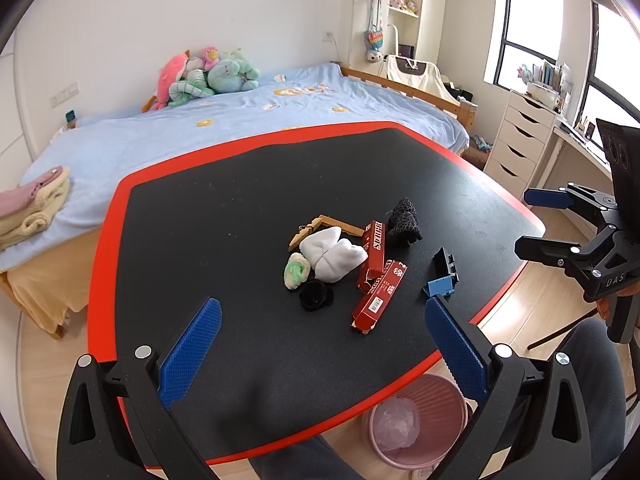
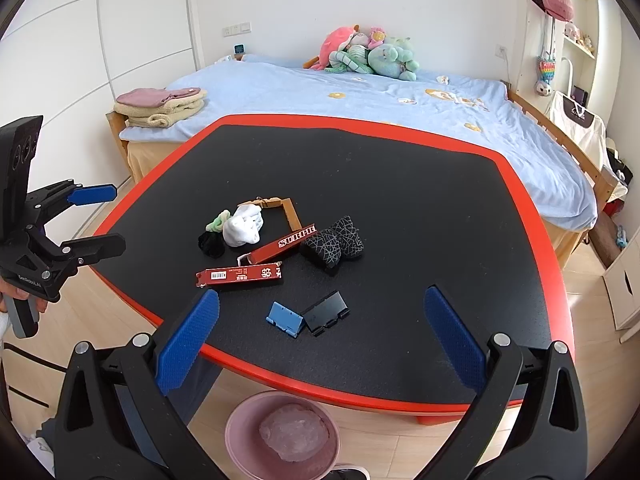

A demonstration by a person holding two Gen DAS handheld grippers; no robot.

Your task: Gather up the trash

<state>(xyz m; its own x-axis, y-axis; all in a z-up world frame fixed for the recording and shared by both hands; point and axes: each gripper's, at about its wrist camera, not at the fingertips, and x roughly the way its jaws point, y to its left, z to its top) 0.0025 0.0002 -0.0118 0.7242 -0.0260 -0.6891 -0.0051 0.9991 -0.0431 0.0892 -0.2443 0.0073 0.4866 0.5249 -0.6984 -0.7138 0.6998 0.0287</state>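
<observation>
Progress: nothing collected yet, judging from the table [image 1: 240, 200].
Trash: two red cartons [image 2: 239, 275], lying mid-table beside socks.
Bin: pink wastebasket [image 2: 240, 424], under near edge.
Left gripper [image 1: 320, 344]: spread, empty.
Right gripper [image 2: 320, 340]: spread, empty.

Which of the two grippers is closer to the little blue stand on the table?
The right gripper: the blue stand lies just ahead, between its open jaws. The left gripper hovers over the table's near edge, with the stand ahead to its right.
</observation>
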